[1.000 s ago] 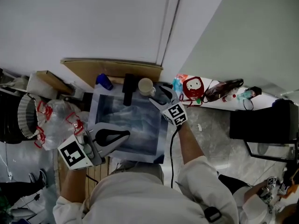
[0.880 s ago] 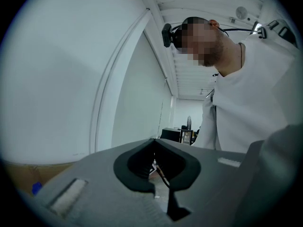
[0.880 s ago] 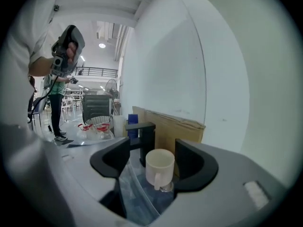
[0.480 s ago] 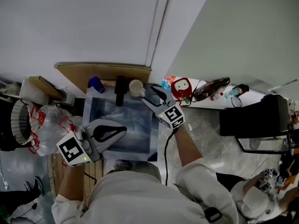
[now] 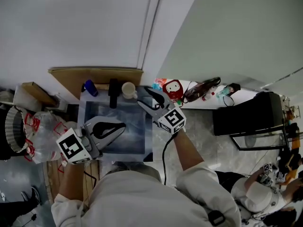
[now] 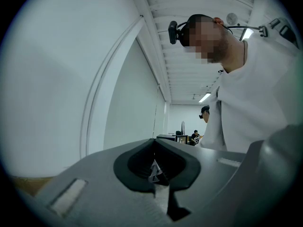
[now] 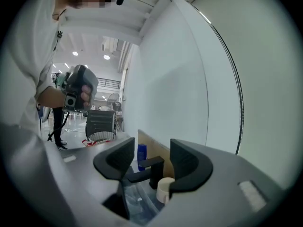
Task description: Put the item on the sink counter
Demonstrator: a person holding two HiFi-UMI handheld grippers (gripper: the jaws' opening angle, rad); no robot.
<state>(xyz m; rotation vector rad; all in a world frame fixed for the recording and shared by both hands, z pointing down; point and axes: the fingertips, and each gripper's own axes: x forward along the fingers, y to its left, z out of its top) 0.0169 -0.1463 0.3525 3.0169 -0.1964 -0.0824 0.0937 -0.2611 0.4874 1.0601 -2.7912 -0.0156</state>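
1. Fingers of the right gripper (image 7: pixel 152 151) stand well apart with nothing between them, and they have just been closing a little. The black faucet (image 7: pixel 150 167), a blue bottle (image 7: pixel 142 156) and a cream cup (image 7: pixel 164 189) lie beyond the gap.
2. The left gripper (image 5: pixel 120 126) has its fingers pressed together on nothing, and it hangs over the front left of the sink (image 5: pixel 135 141).
3. The cup, probably the item, stands upright on the counter (image 5: pixel 101 94) at the sink's back edge. It is just right of the faucet and apart from both grippers.
4. The placing looks done. The next move only calls for drawing the right gripper clear without knocking the cup.
5. The head view alone shows where the cup stands relative to the sink. The left gripper view shows only wall, ceiling and the person.
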